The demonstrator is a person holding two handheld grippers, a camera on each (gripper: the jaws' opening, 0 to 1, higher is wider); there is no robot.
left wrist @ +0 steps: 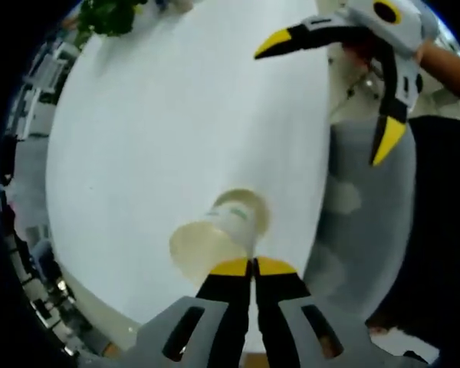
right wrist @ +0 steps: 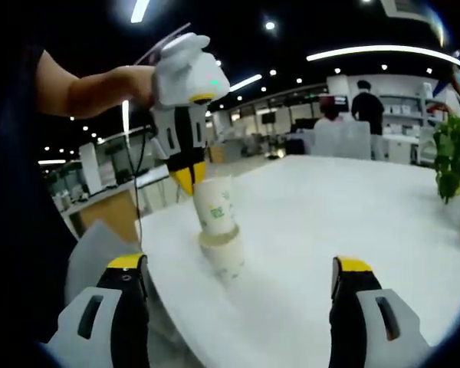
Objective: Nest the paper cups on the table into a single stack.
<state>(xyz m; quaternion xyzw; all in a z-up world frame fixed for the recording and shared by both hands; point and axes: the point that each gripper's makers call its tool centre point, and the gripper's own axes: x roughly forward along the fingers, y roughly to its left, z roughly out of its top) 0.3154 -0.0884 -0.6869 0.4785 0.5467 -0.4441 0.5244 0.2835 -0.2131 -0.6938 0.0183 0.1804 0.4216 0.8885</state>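
A: Where did the cups stand at that moment?

B: In the right gripper view a paper cup (right wrist: 215, 203) sat partly inside the stack (right wrist: 224, 254) below it, near the table's (right wrist: 353, 222) edge on the person's side. The top cup leaned a little and rode high, so by my reading it was not yet seated.

A: And the tongs?

B: The left gripper (right wrist: 186, 175) was clenched on the rim of that top cup, coming down from above. In its own view the yellow tips (left wrist: 252, 267) met tight together over the cup's (left wrist: 228, 230) rim. The right gripper (right wrist: 241, 268) was released, its jaws standing wide apart and holding nothing, a little back from the stack. In the left gripper view the right gripper (left wrist: 333, 96) hung open past the table's edge.

A: How would you have finished the step well?

B: I judged the thing to do was square the top cup over the stack before pressing, then push straight down, not at a slant. A pinched rim on thin paper buckles easily, so light pressure. The free gripper could have steadied the lower cups, since the stack stood close to the edge and a sideways shove might have tipped it off.

A: Anything else on the table?

B: A leafy plant (right wrist: 454, 157) at the far edge, well apart from the cups.
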